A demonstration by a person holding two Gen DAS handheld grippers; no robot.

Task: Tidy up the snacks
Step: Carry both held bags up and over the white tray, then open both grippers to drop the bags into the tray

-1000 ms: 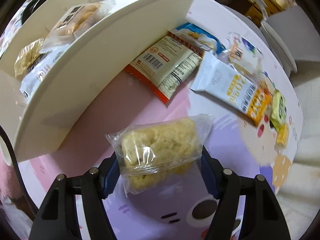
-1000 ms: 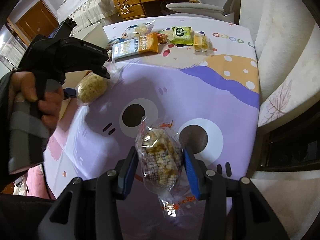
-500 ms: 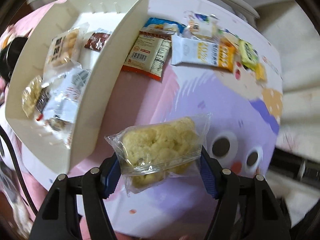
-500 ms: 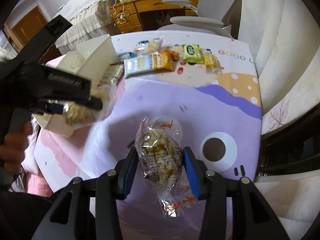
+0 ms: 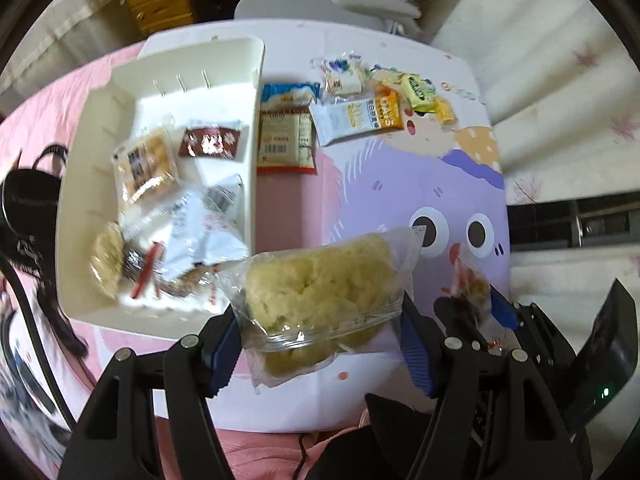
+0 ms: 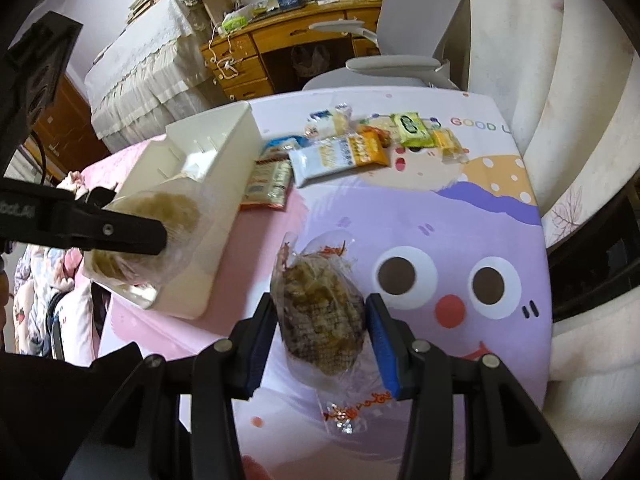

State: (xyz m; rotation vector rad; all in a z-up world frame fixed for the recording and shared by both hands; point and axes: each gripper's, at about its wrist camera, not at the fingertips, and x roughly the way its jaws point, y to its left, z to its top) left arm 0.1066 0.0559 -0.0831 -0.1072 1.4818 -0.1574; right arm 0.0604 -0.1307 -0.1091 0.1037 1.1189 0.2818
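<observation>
My left gripper (image 5: 320,340) is shut on a clear bag with a pale yellow puffed cake (image 5: 320,284), held high above the table, beside the near right corner of the white bin (image 5: 256,92). The bin holds several wrapped snacks (image 5: 148,164). My right gripper (image 6: 320,340) is shut on a clear bag of brown crispy snack (image 6: 320,312), lifted over the purple cartoon tablecloth (image 6: 440,232). In the right wrist view the left gripper (image 6: 132,236) and its yellow cake (image 6: 160,216) hang at the near end of the bin (image 6: 224,136). In the left wrist view the right gripper (image 5: 476,308) shows at lower right.
Loose snack packets lie on the table right of the bin: a red-edged packet (image 5: 284,140), a white and orange oat bar (image 5: 360,116), a green packet (image 5: 418,92) and small yellow ones (image 5: 444,112). A grey chair (image 6: 392,64) and wooden desk (image 6: 280,40) stand beyond the table.
Both grippers rose with their bags. The left one rolled and now looks straight down into the bin. The right one moved left, closer to the bin and the left gripper.
</observation>
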